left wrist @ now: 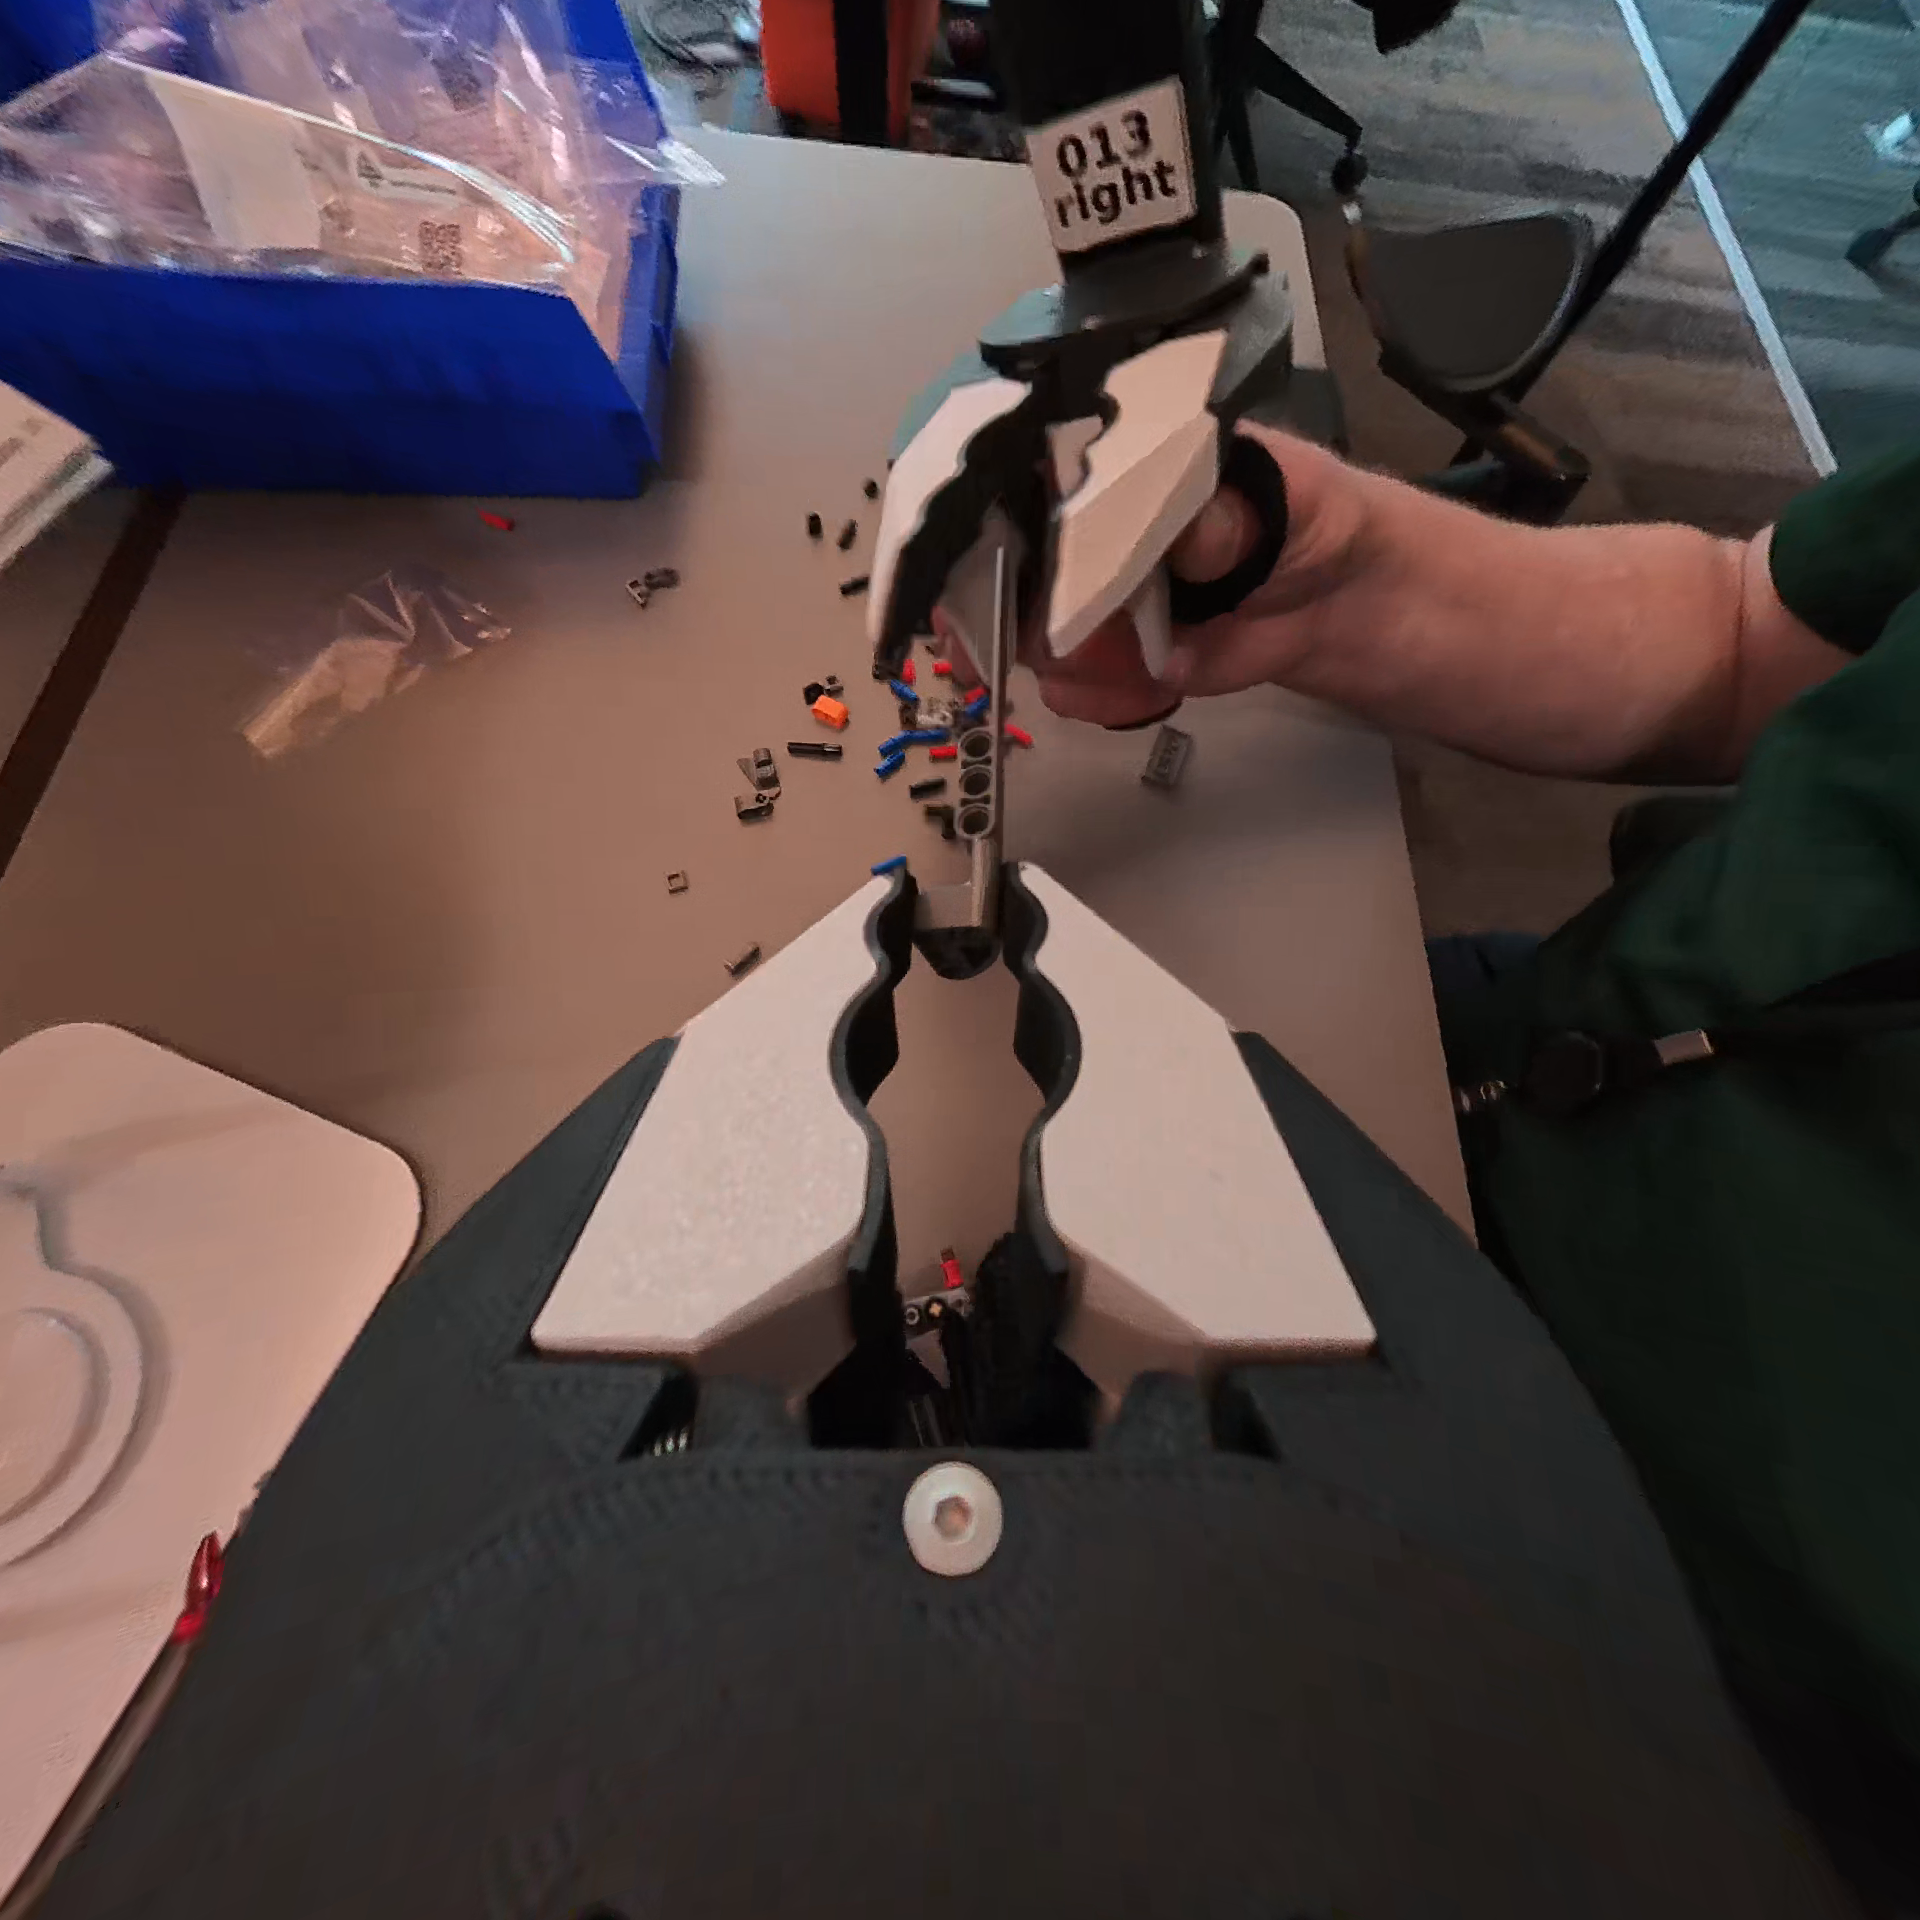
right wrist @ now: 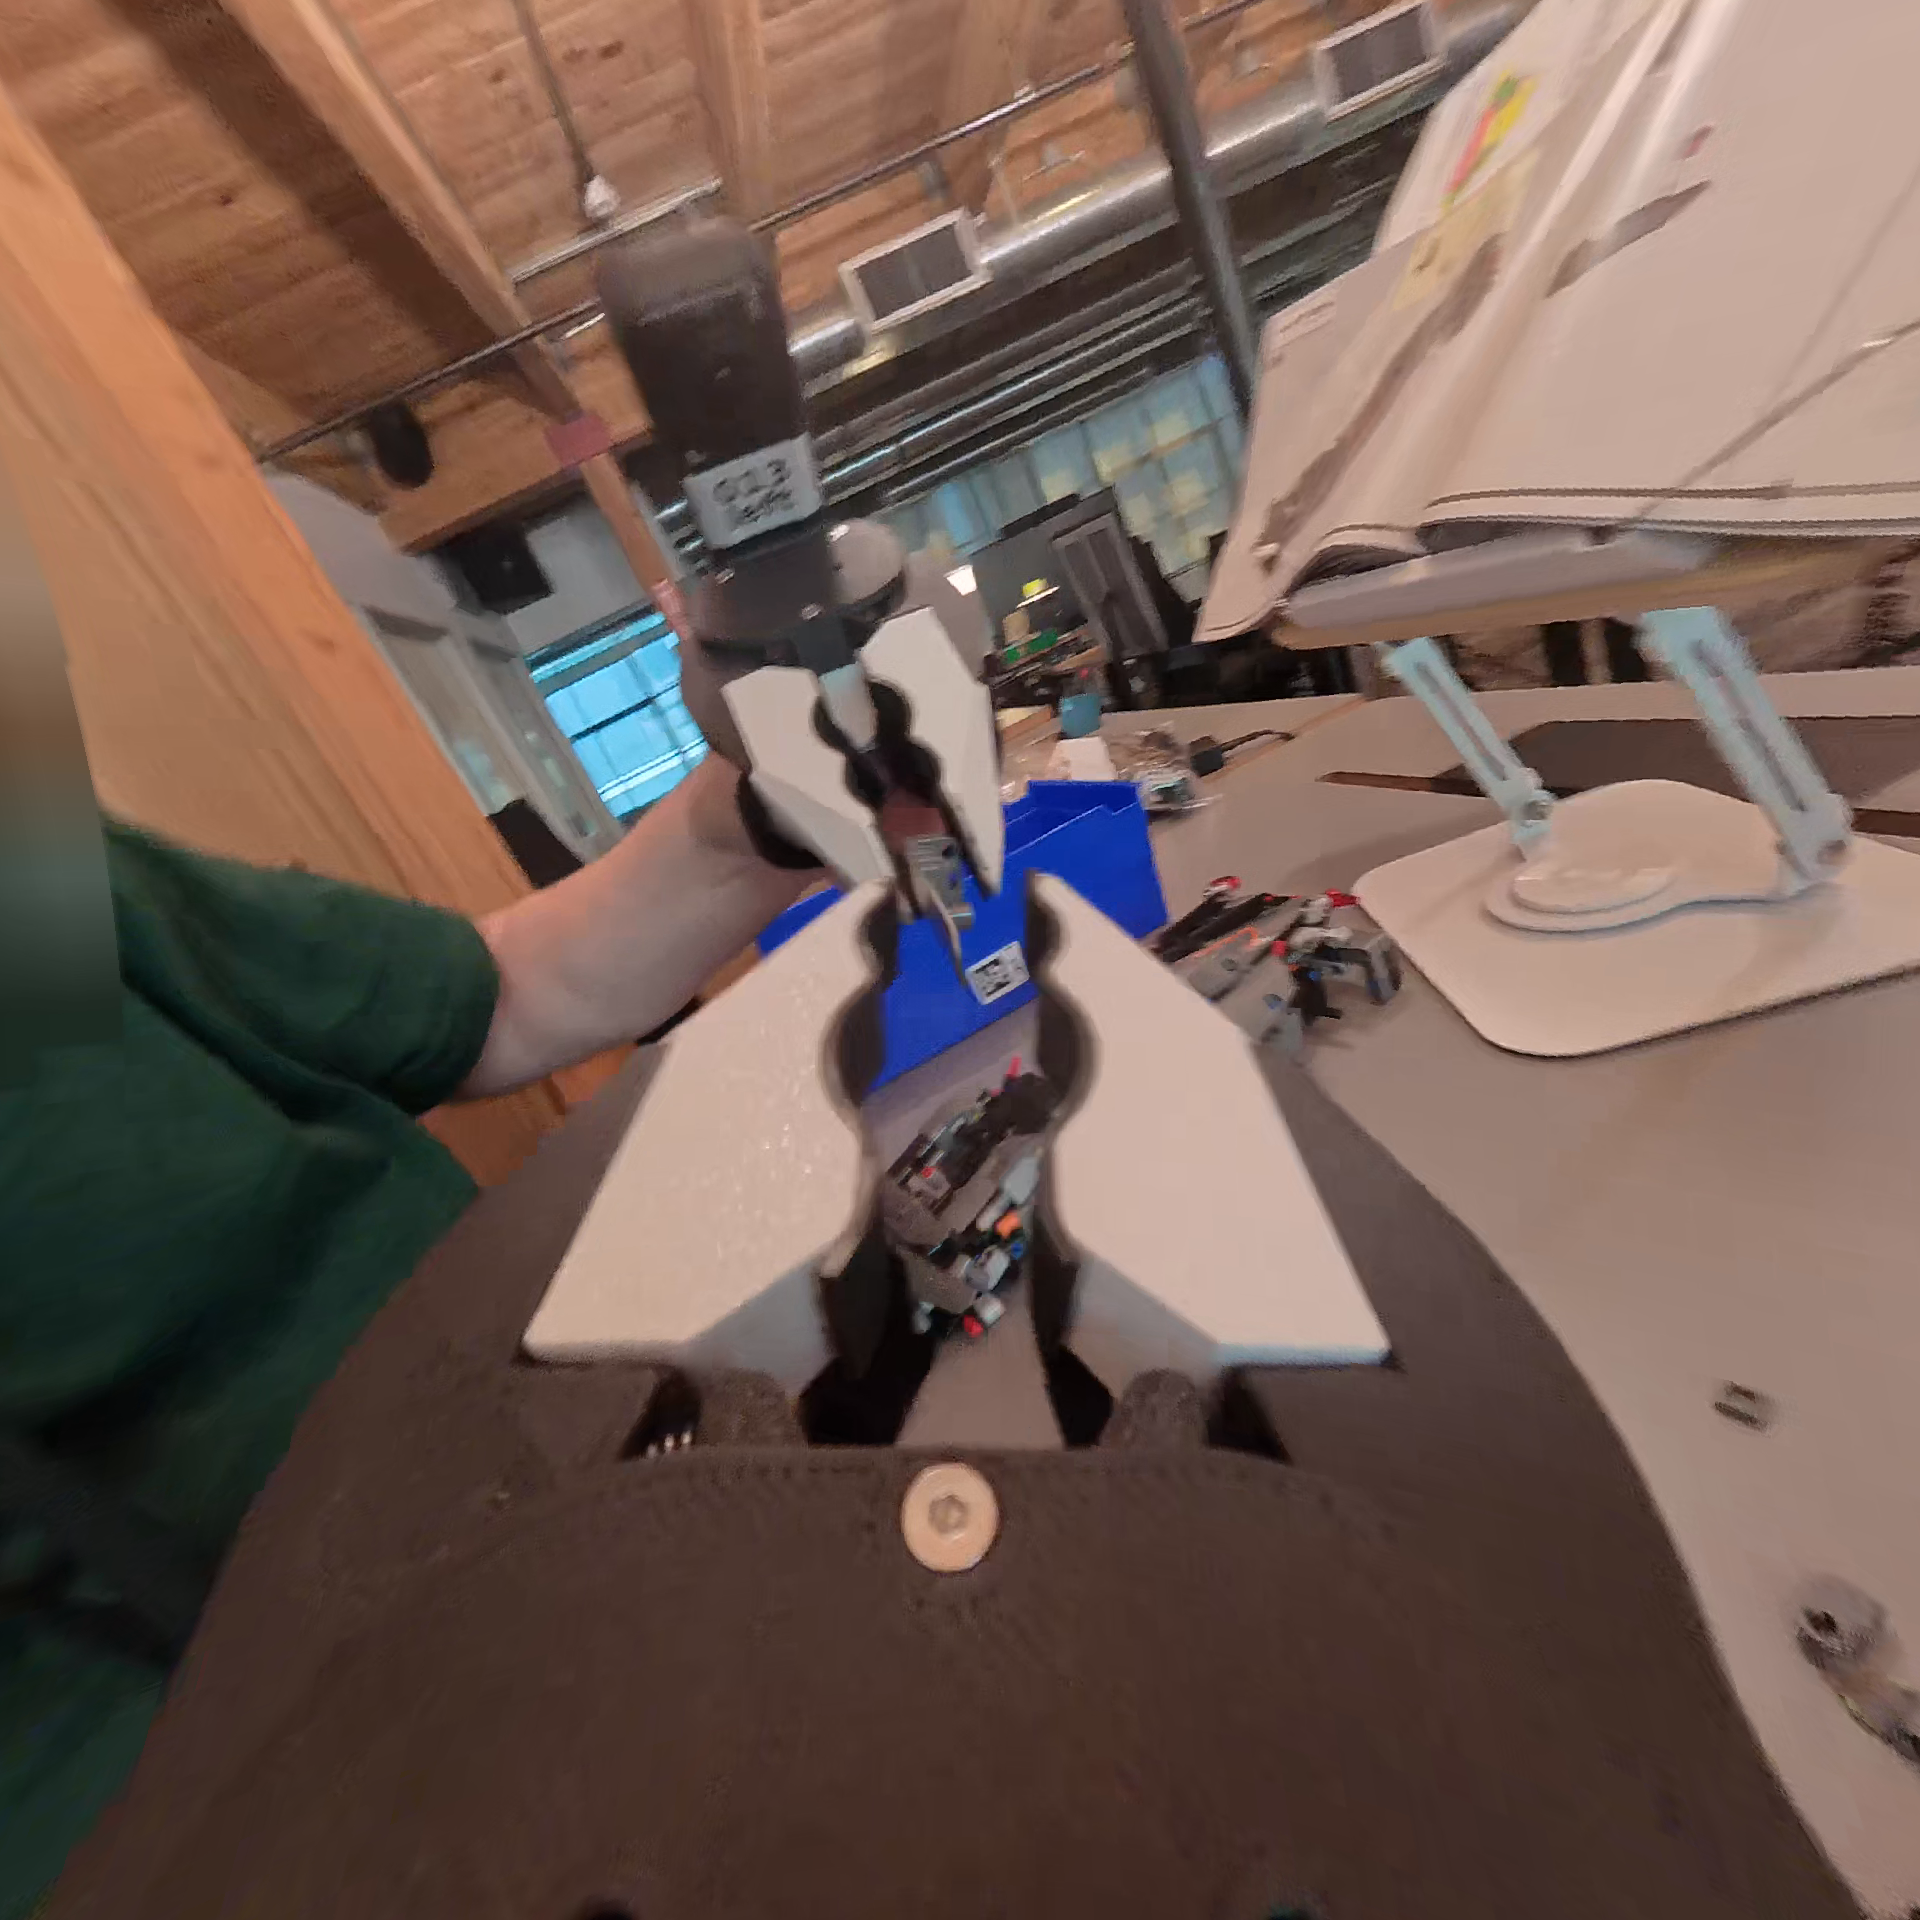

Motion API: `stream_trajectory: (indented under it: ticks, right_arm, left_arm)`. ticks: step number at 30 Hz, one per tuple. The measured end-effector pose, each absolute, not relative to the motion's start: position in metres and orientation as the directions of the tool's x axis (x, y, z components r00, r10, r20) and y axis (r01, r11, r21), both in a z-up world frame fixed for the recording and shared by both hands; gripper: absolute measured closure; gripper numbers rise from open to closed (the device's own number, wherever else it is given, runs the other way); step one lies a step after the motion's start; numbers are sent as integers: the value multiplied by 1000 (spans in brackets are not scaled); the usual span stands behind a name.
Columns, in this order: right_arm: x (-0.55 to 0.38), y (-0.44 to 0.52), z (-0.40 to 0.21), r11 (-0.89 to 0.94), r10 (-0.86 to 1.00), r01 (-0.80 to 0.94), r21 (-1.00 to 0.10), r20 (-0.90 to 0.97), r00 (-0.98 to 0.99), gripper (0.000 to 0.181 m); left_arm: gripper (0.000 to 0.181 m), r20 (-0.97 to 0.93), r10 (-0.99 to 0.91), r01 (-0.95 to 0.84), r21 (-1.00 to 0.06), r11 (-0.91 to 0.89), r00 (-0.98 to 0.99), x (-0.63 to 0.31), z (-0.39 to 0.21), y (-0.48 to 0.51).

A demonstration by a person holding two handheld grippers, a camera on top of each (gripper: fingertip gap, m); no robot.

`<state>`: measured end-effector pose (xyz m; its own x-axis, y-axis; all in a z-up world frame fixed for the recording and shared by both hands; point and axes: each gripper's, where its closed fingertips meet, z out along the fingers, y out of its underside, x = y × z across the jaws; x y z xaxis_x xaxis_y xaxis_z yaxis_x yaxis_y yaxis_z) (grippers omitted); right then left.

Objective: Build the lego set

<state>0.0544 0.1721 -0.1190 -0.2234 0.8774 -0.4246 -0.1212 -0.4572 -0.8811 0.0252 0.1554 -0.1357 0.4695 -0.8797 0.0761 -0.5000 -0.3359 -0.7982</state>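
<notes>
Over the grey table point(left wrist: 416, 831) strewn with loose pins point(left wrist: 914, 743), the left gripper point(left wrist: 958, 904) pinches a grey beam point(left wrist: 977, 779) while the right gripper point(right wrist: 961, 904), part-open, looks about to seat it, needing careful alignment.

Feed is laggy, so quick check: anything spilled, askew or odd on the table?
Small loose lego pieces lie scattered over the table, and a crumpled empty bag sits among them. Nothing looks damaged. The left gripper grips a grey beam.

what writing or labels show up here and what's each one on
I won't quote writing; these things bear it:
White tag above the right tongs: clear print.
White tag above the left tongs: blurred.
Sticker on the blue bin: too small.
Paper slips in the plastic bags: blurred.
</notes>
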Motion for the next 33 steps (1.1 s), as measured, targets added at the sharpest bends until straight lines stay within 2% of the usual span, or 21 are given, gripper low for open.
stream_trajectory:
  ticks: [1, 2, 3, 5, 7, 9, 10, 12, 14, 15, 16, 17, 18, 23, 27, 29, 31, 32, 33]
  right_arm:
    - [55, 181, -122, -471, 877, -126, -873, -448, -172, 137]
    - [56, 189, -129, -468, 883, -112, -877, -458, -106, 125]
    - [58, 194, -136, -446, 895, -90, -890, -444, -41, 125]
    - [62, 194, -146, -458, 887, -60, -887, -461, 26, 134]
    - [63, 186, -146, -550, 835, -89, -831, -551, -14, 136]
    - [62, 180, -141, -647, 762, -143, -749, -641, -92, 134]
    - [61, 177, -140, -690, 724, -158, -707, -677, -133, 132]
    - [57, 173, -136, -753, 659, -184, -632, -723, -209, 125]
    - [55, 172, -133, -785, 620, -202, -586, -739, -263, 126]
    - [55, 172, -131, -792, 610, -217, -570, -738, -287, 129]
    - [56, 173, -128, -792, 611, -243, -561, -730, -307, 139]
    - [58, 174, -126, -788, 616, -264, -556, -720, -319, 154]
    - [59, 174, -124, -783, 622, -276, -558, -710, -329, 162]
    - [64, 177, -118, -758, 652, -304, -577, -670, -354, 166]
    - [67, 174, -114, -732, 677, -260, -629, -632, -377, 166]
    - [68, 174, -115, -727, 677, -229, -647, -621, -394, 166]
    - [69, 173, -115, -727, 668, -198, -657, -609, -428, 167]
    - [70, 175, -116, -719, 674, -195, -667, -602, -428, 181]
    - [71, 175, -115, -709, 683, -199, -677, -587, -435, 181]
  left_arm:
    - [167, 66, -861, -466, -819, -335, 504, 23, -132, 159]
    - [167, 59, -837, -435, -833, -342, 544, 21, -129, 162]
    - [167, 12, -808, -427, -844, -325, 589, 19, -127, 166]
    - [167, -201, -725, -512, -826, -236, 659, 13, -126, 171]
    - [167, -494, -595, -673, -731, -109, 633, 12, -122, 174]
    - [167, -775, -417, -859, -511, -30, 475, 11, -120, 177]
    - [168, -845, -364, -904, -427, 21, 391, 18, -119, 175]
    - [167, -889, -335, -934, -351, 60, 312, 30, -127, 173]
    - [168, -909, -321, -942, -316, 117, 265, 42, -135, 170]
    - [168, -922, -302, -946, -295, 136, 244, 47, -135, 169]
    - [168, -927, -292, -947, -286, 150, 234, 51, -135, 167]
    - [168, -927, -291, -942, -293, 165, 237, 55, -135, 166]
    - [168, -926, -287, -938, -302, 170, 246, 57, -134, 165]
    - [163, -900, -325, -915, -360, 180, 290, 62, -139, 164]
    - [159, -779, -461, -821, -547, 166, 426, 65, -137, 155]
    - [144, -686, -518, -759, -643, 103, 511, 60, -134, 156]
    - [141, -551, -601, -665, -745, 41, 579, 58, -133, 152]
    - [138, -479, -635, -615, -788, 7, 606, 57, -134, 149]
    - [135, -394, -678, -563, -826, -35, 620, 58, -136, 146]
